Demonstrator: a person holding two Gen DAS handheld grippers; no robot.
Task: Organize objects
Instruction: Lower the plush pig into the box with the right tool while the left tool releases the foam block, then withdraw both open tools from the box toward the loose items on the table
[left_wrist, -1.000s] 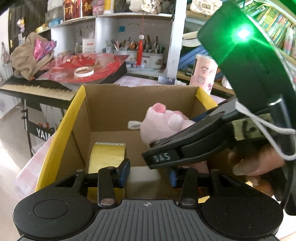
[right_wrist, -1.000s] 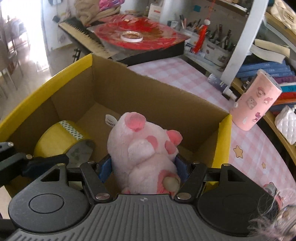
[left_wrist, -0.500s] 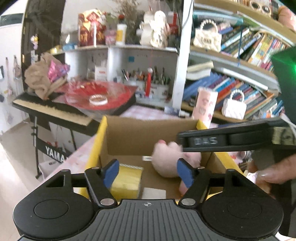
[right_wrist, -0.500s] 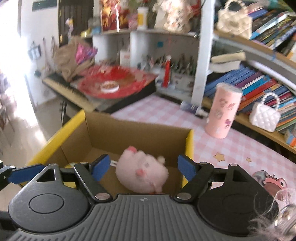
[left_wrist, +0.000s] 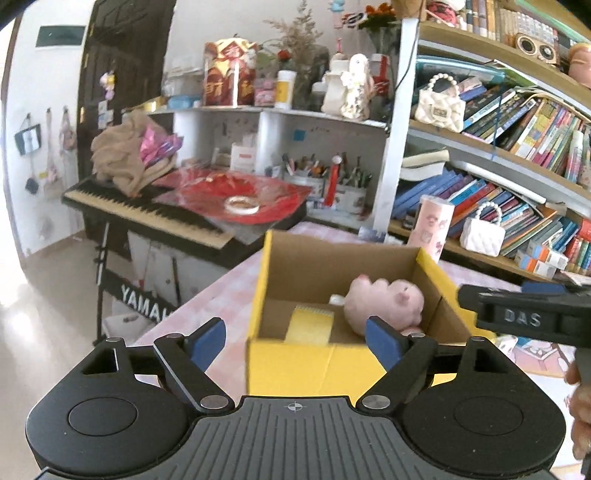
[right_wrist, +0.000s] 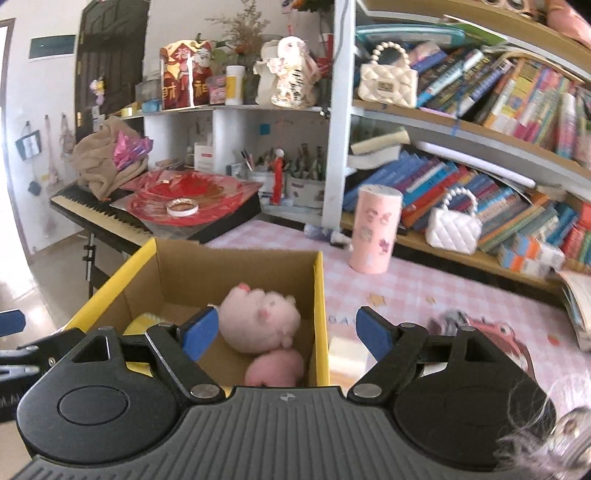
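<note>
Both grippers, left (left_wrist: 295, 338) and right (right_wrist: 282, 332), have backed off agape above the checked table (right_wrist: 424, 288).

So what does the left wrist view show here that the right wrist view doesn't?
Only the left wrist view shows the box's yellow front wall from outside and the right gripper's black body.

Only the right wrist view shows the tabletop right of the box: a pale block and a red toy.

Both show the cardboard box holding the pink plush and the yellow tape roll, plus the pink cylinder. Both grippers are open and empty.
</note>
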